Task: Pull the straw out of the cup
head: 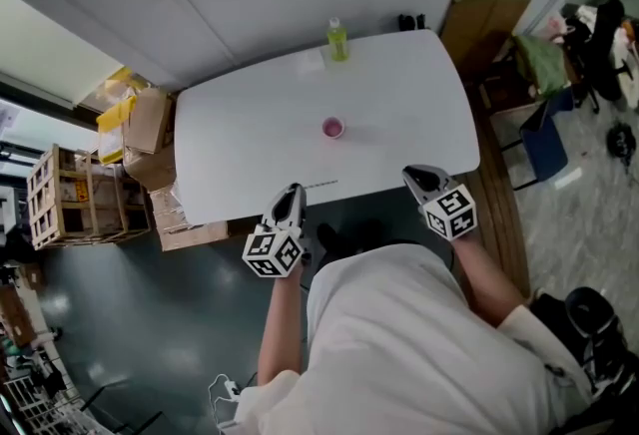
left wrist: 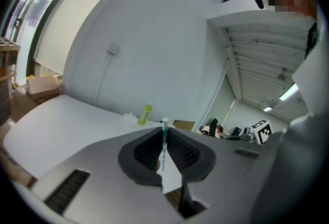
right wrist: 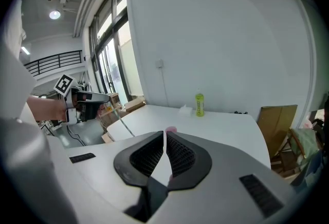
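Observation:
A small pink cup (head: 332, 128) stands in the middle of the white table (head: 240, 124), with no straw in it. The straw (left wrist: 164, 141), white with teal stripes and a scrap of paper wrapper low on it, stands upright between the jaws of my left gripper (left wrist: 164, 133), which is shut on it. In the head view the left gripper (head: 293, 194) is at the table's near edge and the straw (head: 321, 185) shows as a thin line beside its tip. My right gripper (head: 421, 177) hovers at the near right edge, shut and holding nothing. The cup (right wrist: 171, 129) peeks just above its jaws.
A yellow-green bottle (head: 338, 40) and a white tissue (head: 310, 64) sit at the table's far edge. Cardboard boxes (head: 150, 139) and a wooden crate (head: 65, 199) stand left of the table. A brown board (head: 489, 24) and cluttered chairs (head: 544, 74) are on the right.

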Demonstrator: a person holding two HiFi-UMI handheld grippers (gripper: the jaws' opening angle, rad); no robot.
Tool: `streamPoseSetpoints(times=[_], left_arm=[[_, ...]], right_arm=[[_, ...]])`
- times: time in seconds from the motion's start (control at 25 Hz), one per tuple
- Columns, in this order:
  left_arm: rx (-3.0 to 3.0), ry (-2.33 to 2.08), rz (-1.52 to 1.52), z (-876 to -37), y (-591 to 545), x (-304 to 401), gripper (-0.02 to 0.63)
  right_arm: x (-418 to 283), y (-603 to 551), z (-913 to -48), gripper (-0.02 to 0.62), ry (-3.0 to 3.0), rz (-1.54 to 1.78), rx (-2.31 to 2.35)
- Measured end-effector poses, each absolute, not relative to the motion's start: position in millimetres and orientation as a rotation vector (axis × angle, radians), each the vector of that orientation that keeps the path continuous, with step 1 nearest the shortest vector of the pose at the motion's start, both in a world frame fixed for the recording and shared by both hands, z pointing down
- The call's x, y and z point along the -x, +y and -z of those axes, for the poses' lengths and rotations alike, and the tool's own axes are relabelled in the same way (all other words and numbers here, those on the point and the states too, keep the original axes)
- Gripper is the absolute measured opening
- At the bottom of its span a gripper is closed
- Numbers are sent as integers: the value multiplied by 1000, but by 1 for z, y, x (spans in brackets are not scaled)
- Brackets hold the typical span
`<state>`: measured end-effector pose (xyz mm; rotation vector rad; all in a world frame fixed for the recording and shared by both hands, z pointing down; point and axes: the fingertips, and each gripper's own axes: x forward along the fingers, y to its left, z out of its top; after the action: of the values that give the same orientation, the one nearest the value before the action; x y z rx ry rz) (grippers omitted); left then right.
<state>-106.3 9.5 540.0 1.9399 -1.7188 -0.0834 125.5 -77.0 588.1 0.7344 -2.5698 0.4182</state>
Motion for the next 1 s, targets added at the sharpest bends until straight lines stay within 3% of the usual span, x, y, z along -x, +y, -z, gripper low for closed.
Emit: streamPoseSetpoints(times=[1.0], left_arm=[[-1984,-1711,95,-527,17,124,25]], right_arm=[[-103,-77,-576,41,-2616,-391,-751]])
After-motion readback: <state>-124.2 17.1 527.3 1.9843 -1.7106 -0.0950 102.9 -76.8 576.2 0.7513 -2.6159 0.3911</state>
